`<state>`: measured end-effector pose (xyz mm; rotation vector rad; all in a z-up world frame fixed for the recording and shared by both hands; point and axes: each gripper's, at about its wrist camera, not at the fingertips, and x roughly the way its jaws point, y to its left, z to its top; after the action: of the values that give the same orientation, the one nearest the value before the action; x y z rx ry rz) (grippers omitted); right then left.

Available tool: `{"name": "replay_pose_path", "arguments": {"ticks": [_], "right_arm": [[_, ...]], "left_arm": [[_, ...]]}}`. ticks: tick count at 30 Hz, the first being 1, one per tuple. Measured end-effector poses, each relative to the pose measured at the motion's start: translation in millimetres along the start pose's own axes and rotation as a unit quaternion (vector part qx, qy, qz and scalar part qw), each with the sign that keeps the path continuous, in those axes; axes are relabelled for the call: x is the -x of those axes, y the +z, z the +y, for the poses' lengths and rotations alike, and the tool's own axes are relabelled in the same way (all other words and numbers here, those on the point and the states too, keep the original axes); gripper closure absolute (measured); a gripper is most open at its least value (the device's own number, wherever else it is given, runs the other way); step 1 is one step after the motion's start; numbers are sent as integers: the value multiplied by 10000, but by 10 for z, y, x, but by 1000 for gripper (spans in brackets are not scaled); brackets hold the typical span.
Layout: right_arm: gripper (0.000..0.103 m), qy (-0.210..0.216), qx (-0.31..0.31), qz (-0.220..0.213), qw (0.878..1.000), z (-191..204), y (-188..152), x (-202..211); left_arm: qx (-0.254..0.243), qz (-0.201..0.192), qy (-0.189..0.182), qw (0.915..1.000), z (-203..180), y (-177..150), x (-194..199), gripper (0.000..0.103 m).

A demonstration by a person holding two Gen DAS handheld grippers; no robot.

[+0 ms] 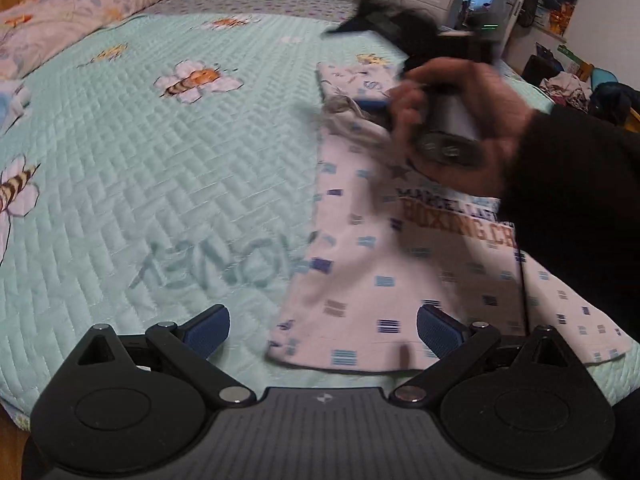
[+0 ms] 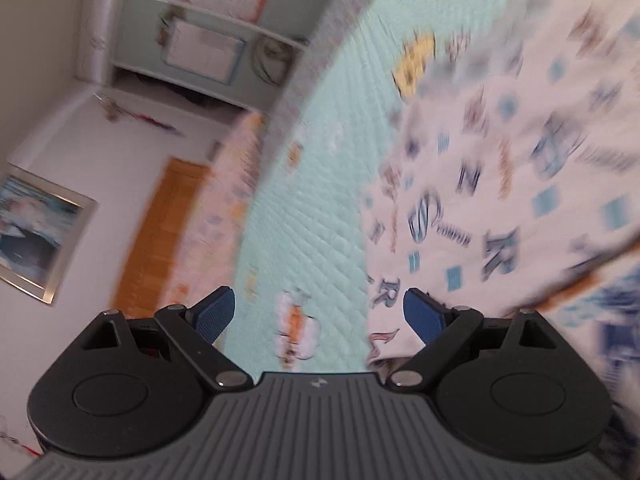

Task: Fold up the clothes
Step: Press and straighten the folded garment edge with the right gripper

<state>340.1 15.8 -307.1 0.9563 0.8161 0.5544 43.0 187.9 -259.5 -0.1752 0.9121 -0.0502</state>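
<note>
Left wrist view. The left gripper (image 1: 323, 330) hangs low over the near hem of a white printed garment (image 1: 384, 264), its blue pads spread wide with nothing between them. The garment lies on a mint quilted bedspread (image 1: 160, 168), long and narrow, its left edge running straight as if already turned in; whether it is part-folded or only laid out cannot be settled. Farther up, the person's right hand (image 1: 452, 120) carries the other tool, tilted and blurred, above the collar end.

Right wrist view. The right gripper (image 2: 319, 314) is also spread and holds nothing; the frame is rolled and smeared by motion, with the lettered cloth at right and bare bedspread between the fingers.

Judged from this, a clean fold calls for each gripper to settle before closing, to pinch the cloth at matching corners rather than mid-panel, and to keep the straight left edge aligned while lifting.
</note>
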Motion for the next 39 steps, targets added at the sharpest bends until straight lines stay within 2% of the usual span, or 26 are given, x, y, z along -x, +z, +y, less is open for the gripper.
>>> {"name": "replay_pose_path", "arguments": {"ticks": [2, 5, 9, 10, 13, 18, 24, 25, 27, 31, 35, 37, 39], "right_arm": [[0, -82, 406, 240, 9989, 118, -74, -187], [0, -137, 922, 573, 9940, 277, -174, -429], [2, 11, 765, 251, 9968, 266, -170, -141], [2, -19, 820, 312, 9961, 285, -194, -176], [1, -108, 983, 494, 9939, 345, -266, -283], [1, -257, 1253, 797, 9886, 443, -385, -462], [2, -351, 1515, 1113, 9815, 556, -512, -639], [6, -164, 1422, 1013, 9845, 566, -470, -551], [6, -99, 1518, 616, 9864, 586, -312, -265], [5, -522, 1443, -113, 9881, 328, 164, 328], [4, -799, 655, -178, 9945, -162, 403, 461], [2, -812, 698, 111, 9942, -249, 347, 284], [0, -716, 997, 66, 9924, -168, 318, 264]], "left_arm": [[148, 27, -12, 9999, 98, 13, -30, 3], [386, 57, -70, 9992, 222, 25, -70, 3], [444, -52, -177, 9988, 246, 35, -35, 3], [408, -98, -186, 9989, 237, 37, -21, 3], [258, -262, 17, 9993, 214, 20, -26, 2], [242, -225, 231, 9992, 206, -52, -90, 2], [75, -199, 269, 9994, 146, -164, -21, 2], [49, -227, 245, 9994, 141, -174, -11, 2], [61, -269, 225, 9994, 136, -183, -12, 2], [150, -344, 186, 9991, 124, -176, -30, 2], [72, -324, 292, 9990, 62, -184, -71, 2], [-38, -300, 383, 9988, 19, -191, -88, 2], [-70, -287, 416, 9987, 3, -192, -84, 2]]}}
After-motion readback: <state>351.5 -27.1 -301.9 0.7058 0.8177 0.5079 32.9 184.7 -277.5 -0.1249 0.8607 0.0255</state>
